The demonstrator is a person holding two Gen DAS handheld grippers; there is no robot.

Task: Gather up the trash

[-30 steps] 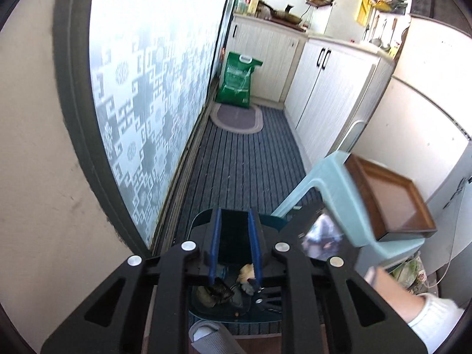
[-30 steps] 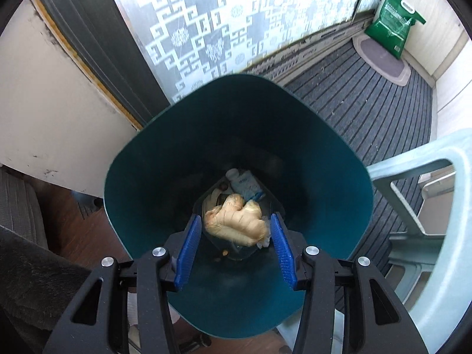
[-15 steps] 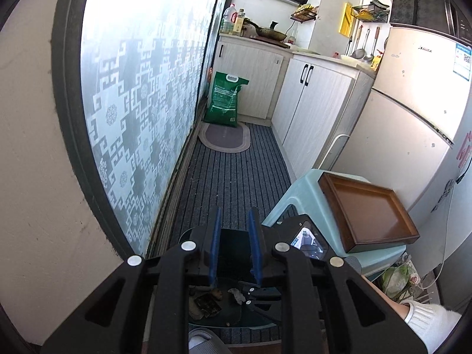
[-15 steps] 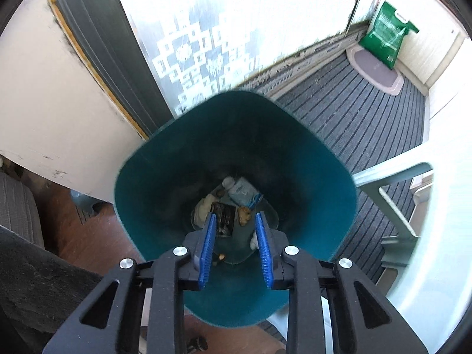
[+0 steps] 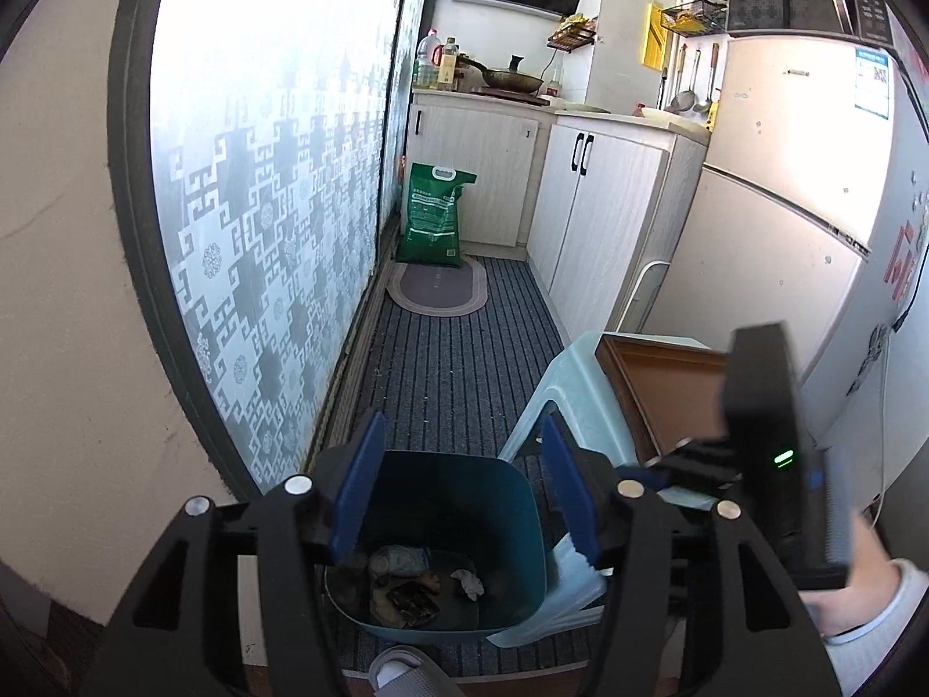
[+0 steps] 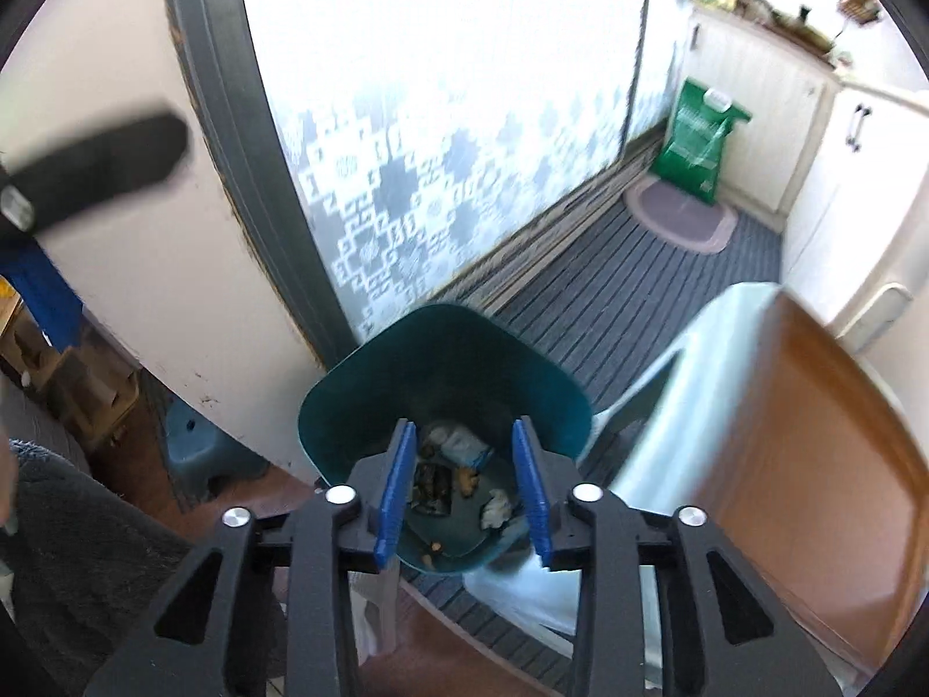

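At lower centre, scraps (image 6: 447, 476) lie in the teal bin (image 5: 464, 482) (apparently binned); both grippers' jaws are opening, empty.

I saw the bin (image 6: 447, 348) mouth open from above; the stool (image 6: 685, 360) crowded its right, the door frame (image 6: 232, 174) its left.

Both wrist views look down past their own blue fingers into the bin (image 5: 441, 528) (image 6: 447, 360), close above it; right steeper. Shared: bin, stool (image 5: 580, 401) (image 6: 685, 383), striped mat, green bag.
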